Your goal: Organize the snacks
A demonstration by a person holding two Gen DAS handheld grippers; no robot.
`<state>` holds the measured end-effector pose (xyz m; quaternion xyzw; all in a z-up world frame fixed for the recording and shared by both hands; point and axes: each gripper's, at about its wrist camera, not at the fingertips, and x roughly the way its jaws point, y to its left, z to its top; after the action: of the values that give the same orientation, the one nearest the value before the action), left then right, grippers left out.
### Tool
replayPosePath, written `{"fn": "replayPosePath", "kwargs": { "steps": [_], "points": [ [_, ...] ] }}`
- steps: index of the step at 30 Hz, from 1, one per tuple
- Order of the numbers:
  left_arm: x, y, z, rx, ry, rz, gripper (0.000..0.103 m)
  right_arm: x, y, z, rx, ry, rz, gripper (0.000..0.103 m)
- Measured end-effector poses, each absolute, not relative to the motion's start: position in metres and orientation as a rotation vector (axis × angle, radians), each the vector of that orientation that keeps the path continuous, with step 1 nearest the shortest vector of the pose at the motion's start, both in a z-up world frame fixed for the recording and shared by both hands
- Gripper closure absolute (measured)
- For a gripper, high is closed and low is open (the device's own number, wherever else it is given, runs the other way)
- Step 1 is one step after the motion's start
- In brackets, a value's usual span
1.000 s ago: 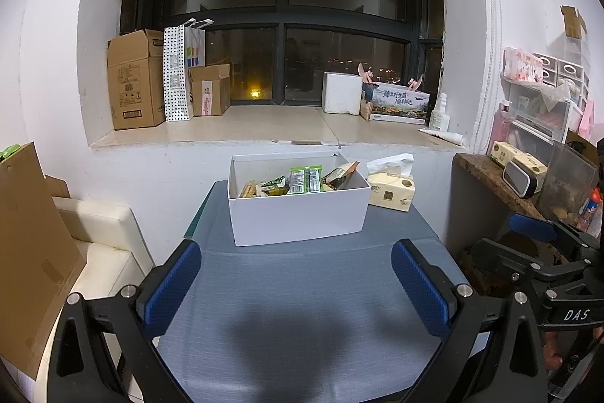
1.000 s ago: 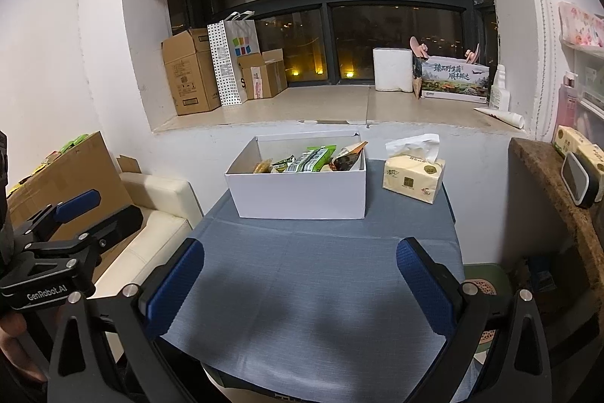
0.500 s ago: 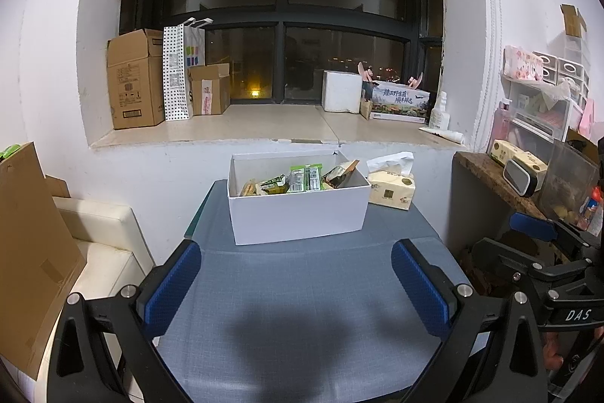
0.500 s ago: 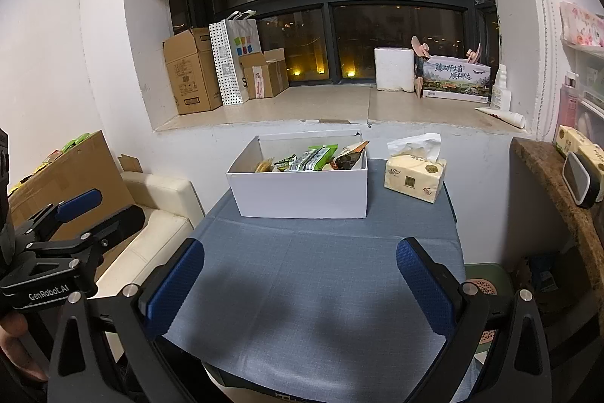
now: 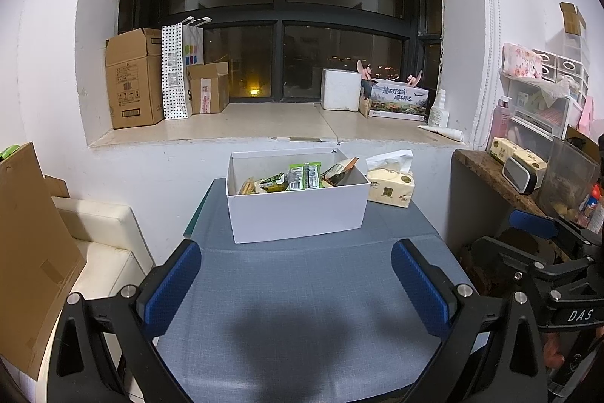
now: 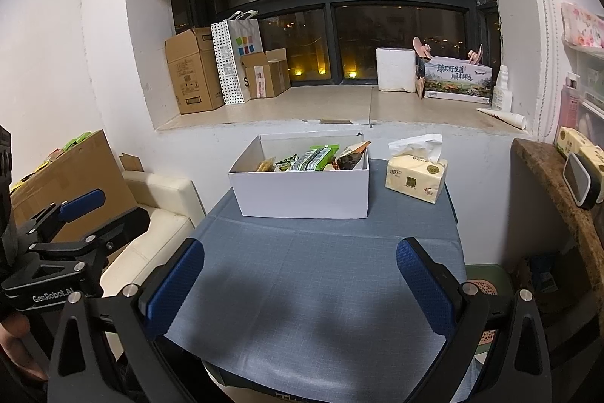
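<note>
A white box [image 5: 298, 210] [image 6: 302, 191] stands at the far end of the blue-grey table [image 5: 302, 308] [image 6: 321, 289], holding several snack packets [image 5: 302, 176] [image 6: 317, 157], mostly green, one dark with an orange edge. My left gripper [image 5: 298, 289] hovers open over the near half of the table, well short of the box, nothing between its blue pads. My right gripper [image 6: 302, 286] is open too, also over the near table. Each gripper shows at the edge of the other's view: the right gripper [image 5: 536, 252], the left gripper [image 6: 75, 233].
A tissue pack [image 5: 390, 186] [image 6: 415, 176] lies right of the box. Cardboard boxes [image 5: 132, 85] and a dotted bag [image 5: 177, 70] sit on the window sill. A cream seat [image 6: 151, 214] and cardboard sheet [image 5: 30, 252] stand left; a cluttered wooden shelf [image 5: 498, 176] right.
</note>
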<state>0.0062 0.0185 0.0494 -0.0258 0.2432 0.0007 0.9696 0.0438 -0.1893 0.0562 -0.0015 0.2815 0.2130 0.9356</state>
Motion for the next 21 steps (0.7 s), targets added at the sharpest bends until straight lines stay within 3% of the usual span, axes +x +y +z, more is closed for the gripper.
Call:
{"fn": "replayPosePath", "kwargs": {
  "steps": [21],
  "points": [
    [0.0078, 0.022, 0.0479, -0.054, 0.493, -0.001, 0.0, 0.043, -0.1871, 0.0543, -0.007, 0.581, 0.441, 0.0]
  ]
}}
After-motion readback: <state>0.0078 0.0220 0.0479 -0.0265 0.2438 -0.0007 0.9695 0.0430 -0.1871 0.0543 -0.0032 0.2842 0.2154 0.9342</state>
